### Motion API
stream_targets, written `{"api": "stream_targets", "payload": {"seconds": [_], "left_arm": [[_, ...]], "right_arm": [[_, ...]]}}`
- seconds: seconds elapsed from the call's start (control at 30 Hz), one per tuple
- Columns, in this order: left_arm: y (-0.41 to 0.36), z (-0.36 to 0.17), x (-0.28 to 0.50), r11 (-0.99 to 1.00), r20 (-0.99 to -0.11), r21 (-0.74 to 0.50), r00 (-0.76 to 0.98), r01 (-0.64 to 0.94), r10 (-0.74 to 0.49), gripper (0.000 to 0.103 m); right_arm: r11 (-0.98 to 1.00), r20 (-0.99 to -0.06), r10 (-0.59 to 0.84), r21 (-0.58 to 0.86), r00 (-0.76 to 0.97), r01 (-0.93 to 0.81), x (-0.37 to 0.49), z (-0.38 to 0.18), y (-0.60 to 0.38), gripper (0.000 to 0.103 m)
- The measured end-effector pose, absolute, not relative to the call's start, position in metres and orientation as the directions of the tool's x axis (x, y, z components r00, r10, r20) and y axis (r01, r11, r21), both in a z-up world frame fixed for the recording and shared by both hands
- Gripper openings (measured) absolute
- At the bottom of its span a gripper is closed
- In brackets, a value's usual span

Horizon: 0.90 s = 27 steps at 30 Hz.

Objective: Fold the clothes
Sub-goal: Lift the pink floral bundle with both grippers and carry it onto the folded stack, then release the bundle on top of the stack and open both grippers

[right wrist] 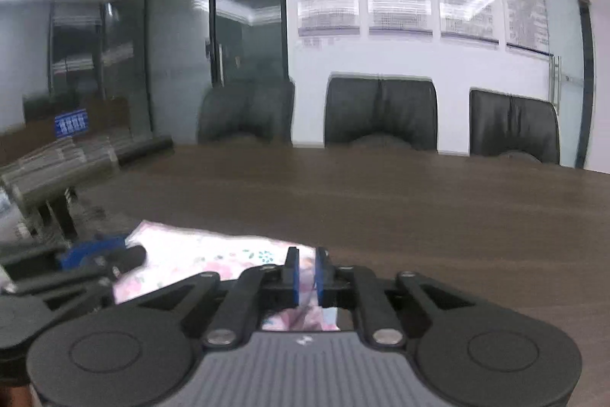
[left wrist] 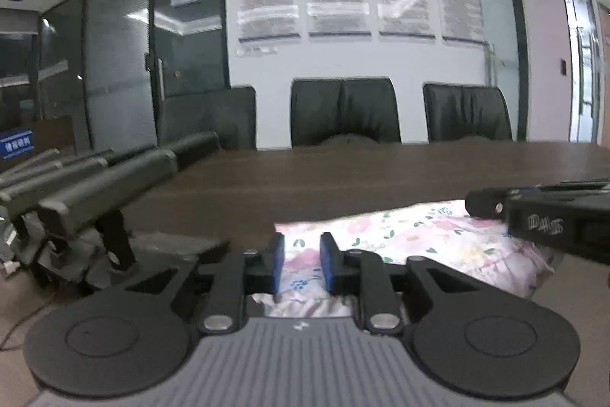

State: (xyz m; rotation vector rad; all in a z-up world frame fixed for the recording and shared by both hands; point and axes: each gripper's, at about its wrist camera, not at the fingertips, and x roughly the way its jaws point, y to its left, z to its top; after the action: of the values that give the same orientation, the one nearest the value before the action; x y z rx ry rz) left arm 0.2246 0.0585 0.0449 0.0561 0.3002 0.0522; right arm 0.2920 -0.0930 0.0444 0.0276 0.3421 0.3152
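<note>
A floral garment [left wrist: 419, 239], white and pink, lies bunched on the brown table [left wrist: 343, 178]. My left gripper [left wrist: 302, 262] is at its left near edge. Its blue pads [left wrist: 278, 264] stand a narrow gap apart with pink fabric filling the space between them. My right gripper [right wrist: 306, 275] is at the garment's [right wrist: 198, 254] right near corner, with its blue pads almost together and a fold of cloth pinched between them. Each gripper shows in the other's view: the right gripper's body [left wrist: 545, 220] at the right edge, the left gripper's body [right wrist: 95, 258] at the left edge.
Black office chairs [left wrist: 343, 109] line the far side of the table against a white wall with posters. More chairs [left wrist: 95, 185] crowd the table's left end. The brown table top [right wrist: 438, 208] stretches ahead and to the right of the garment.
</note>
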Motion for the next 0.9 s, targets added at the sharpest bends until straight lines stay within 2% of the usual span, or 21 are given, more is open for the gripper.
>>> {"api": "stream_targets", "payload": {"seconds": [0.03, 0.1, 0.17, 0.3, 0.4, 0.5, 0.6, 0.63, 0.67, 0.7, 0.73, 0.77, 0.87, 0.9], "left_arm": [[0.062, 0.047, 0.226, 0.998, -0.298, 0.056, 0.953, -0.040, 0.054, 0.031], [0.070, 0.046, 0.236, 0.999, -0.332, 0.029, 0.943, -0.029, 0.037, 0.032], [0.082, 0.048, 0.242, 1.000, -0.351, -0.007, 0.936, -0.025, 0.021, 0.038], [0.098, 0.060, 0.234, 0.997, -0.347, -0.039, 0.936, -0.066, 0.049, 0.038], [0.113, 0.066, 0.224, 0.986, -0.362, -0.109, 0.929, -0.123, 0.076, 0.038], [0.123, 0.085, 0.210, 0.974, -0.364, -0.149, 0.925, -0.172, 0.107, 0.044], [0.123, 0.107, 0.188, 0.962, -0.373, -0.156, 0.915, -0.223, 0.152, 0.067], [0.121, 0.112, 0.177, 0.959, -0.378, -0.167, 0.913, -0.230, 0.153, 0.082], [0.118, 0.117, 0.166, 0.957, -0.384, -0.180, 0.912, -0.228, 0.145, 0.091], [0.113, 0.119, 0.156, 0.958, -0.394, -0.183, 0.909, -0.222, 0.136, 0.095], [0.105, 0.120, 0.147, 0.962, -0.409, -0.172, 0.904, -0.210, 0.124, 0.101], [0.094, 0.118, 0.137, 0.971, -0.424, -0.150, 0.899, -0.185, 0.106, 0.103], [0.065, 0.109, 0.101, 0.991, -0.455, -0.076, 0.889, -0.107, 0.061, 0.103], [0.061, 0.103, 0.091, 0.993, -0.463, -0.066, 0.884, -0.101, 0.059, 0.103]], "right_arm": [[0.943, -0.310, 0.333, 0.084, 0.891, -0.323, 0.289, 0.046, -0.093, 0.009], [0.936, -0.342, 0.345, 0.055, 0.874, -0.348, 0.288, 0.042, -0.088, 0.012], [0.941, -0.373, 0.332, 0.060, 0.867, -0.334, 0.288, 0.036, -0.091, 0.011], [0.953, -0.379, 0.297, 0.170, 0.876, -0.249, 0.279, 0.044, -0.115, 0.011], [0.951, -0.427, 0.302, 0.201, 0.852, -0.237, 0.265, 0.040, -0.126, 0.009], [0.949, -0.368, 0.292, 0.227, 0.883, -0.219, 0.238, 0.059, -0.145, 0.010], [0.950, -0.328, 0.282, 0.226, 0.901, -0.215, 0.207, 0.079, -0.165, 0.015], [0.954, -0.342, 0.278, 0.210, 0.897, -0.215, 0.198, 0.082, -0.170, 0.027], [0.958, -0.367, 0.273, 0.188, 0.889, -0.217, 0.190, 0.082, -0.175, 0.036], [0.962, -0.395, 0.268, 0.166, 0.879, -0.218, 0.182, 0.079, -0.179, 0.054], [0.965, -0.420, 0.259, 0.143, 0.870, -0.218, 0.173, 0.076, -0.183, 0.059], [0.969, -0.439, 0.249, 0.122, 0.863, -0.217, 0.163, 0.071, -0.186, 0.060], [0.975, -0.491, 0.222, 0.083, 0.843, -0.208, 0.130, 0.062, -0.196, 0.068], [0.975, -0.502, 0.219, 0.078, 0.837, -0.208, 0.118, 0.060, -0.198, 0.073]]}}
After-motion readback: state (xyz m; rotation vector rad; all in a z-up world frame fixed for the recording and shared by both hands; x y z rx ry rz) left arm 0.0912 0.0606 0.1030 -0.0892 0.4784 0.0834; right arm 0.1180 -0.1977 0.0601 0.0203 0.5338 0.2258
